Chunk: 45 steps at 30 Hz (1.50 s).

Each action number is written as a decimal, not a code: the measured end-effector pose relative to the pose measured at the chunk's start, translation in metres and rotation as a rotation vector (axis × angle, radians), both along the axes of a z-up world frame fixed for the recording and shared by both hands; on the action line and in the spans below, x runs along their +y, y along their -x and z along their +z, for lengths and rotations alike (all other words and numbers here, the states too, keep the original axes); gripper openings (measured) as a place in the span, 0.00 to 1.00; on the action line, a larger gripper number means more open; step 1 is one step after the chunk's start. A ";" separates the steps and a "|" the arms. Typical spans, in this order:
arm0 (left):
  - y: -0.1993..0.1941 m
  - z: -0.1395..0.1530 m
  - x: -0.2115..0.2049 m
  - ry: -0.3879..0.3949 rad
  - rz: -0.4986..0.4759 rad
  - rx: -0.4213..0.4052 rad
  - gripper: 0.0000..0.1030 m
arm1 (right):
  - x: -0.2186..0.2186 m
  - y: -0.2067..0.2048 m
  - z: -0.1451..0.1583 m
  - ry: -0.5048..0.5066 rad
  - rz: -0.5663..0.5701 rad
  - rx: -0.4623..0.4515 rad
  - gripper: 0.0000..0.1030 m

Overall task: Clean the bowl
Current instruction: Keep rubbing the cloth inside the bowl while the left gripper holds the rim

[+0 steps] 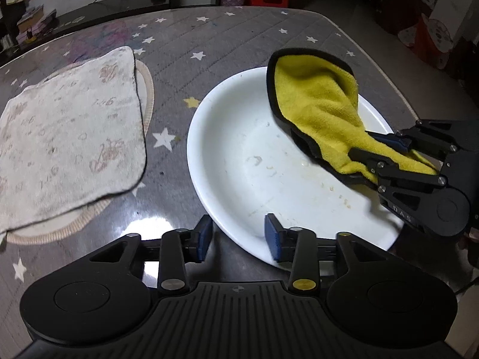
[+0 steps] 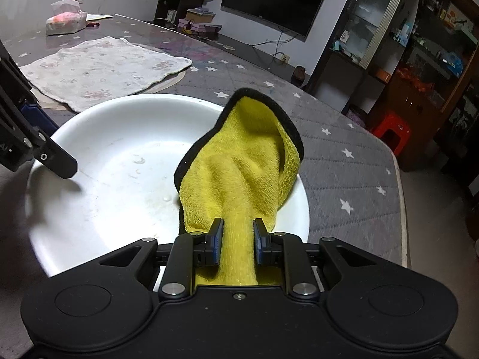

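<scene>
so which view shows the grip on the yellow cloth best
The right wrist view: the right gripper pinches the yellow cloth head-on, both pads visibly pressing it. The left wrist view shows the same grip side-on at the frame edge, partly hiding the pads.

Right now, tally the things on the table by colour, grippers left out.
White: 1, the bowl
Yellow: 1, the cloth in the bowl
Cream: 2, the towel and the round mat under it
Pink-and-white: 1, the tissue pack
Total: 5
</scene>
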<state>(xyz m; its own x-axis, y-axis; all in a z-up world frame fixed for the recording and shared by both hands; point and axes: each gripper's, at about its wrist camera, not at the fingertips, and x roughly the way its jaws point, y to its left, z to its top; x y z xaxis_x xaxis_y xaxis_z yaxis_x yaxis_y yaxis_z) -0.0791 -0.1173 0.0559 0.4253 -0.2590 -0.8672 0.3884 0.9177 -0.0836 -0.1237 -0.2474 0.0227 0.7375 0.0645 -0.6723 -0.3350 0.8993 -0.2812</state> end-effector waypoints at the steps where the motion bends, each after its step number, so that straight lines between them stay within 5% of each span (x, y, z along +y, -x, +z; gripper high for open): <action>1: 0.002 0.000 -0.001 0.002 0.003 -0.001 0.42 | 0.000 0.004 0.001 -0.007 0.000 0.005 0.21; 18: 0.005 -0.003 0.000 0.012 0.013 -0.010 0.33 | 0.005 0.044 0.016 0.004 0.051 0.000 0.21; 30: -0.003 -0.002 -0.003 -0.024 -0.040 -0.035 0.33 | -0.005 0.027 0.009 0.075 0.008 -0.065 0.21; 45: -0.035 -0.003 -0.008 -0.068 -0.068 -0.044 0.30 | -0.012 -0.009 0.003 0.037 -0.033 -0.080 0.21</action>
<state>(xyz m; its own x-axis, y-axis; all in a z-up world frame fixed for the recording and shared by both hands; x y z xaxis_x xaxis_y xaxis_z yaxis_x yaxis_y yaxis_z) -0.0439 -0.1252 0.0534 0.4467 -0.2296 -0.8647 0.4522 0.8919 -0.0032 -0.1146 -0.2589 0.0253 0.7903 0.0157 -0.6125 -0.2807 0.8979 -0.3392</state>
